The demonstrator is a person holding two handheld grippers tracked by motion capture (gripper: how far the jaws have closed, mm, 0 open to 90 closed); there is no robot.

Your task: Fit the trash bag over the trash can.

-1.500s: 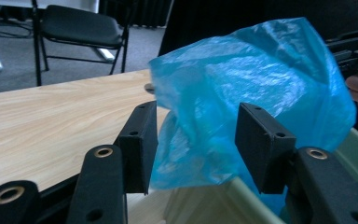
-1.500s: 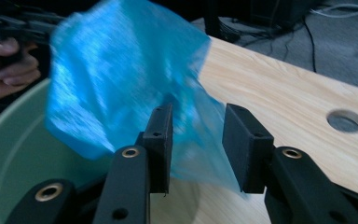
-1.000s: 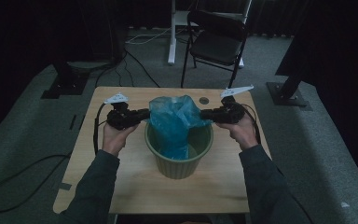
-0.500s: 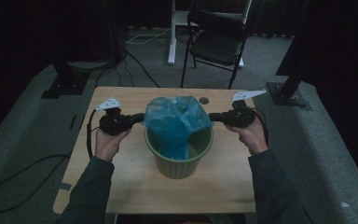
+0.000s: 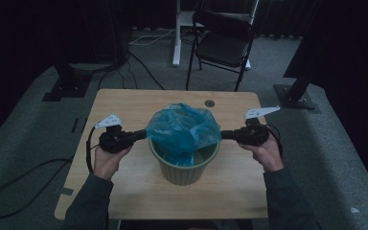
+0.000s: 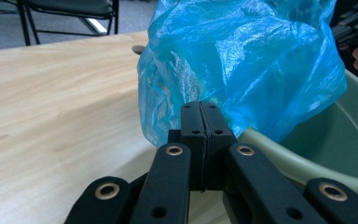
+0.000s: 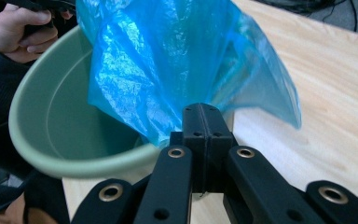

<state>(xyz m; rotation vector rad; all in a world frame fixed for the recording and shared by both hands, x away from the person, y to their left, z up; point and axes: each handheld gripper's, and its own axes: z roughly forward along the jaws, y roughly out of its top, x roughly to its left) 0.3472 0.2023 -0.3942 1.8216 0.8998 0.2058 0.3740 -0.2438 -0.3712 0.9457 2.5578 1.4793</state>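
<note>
Blue bag stretched over a green bin

Left gripper at nine o'clock, right gripper at three (both clamped on the bag's edges).

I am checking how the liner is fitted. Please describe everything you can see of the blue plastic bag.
The blue plastic bag is thin, translucent and crinkled. It stands puffed up above the green bin, its lower part hanging inside. The left gripper and right gripper pinch its opposite edges with shut jaws, stretching its mouth sideways above the rim.
</note>
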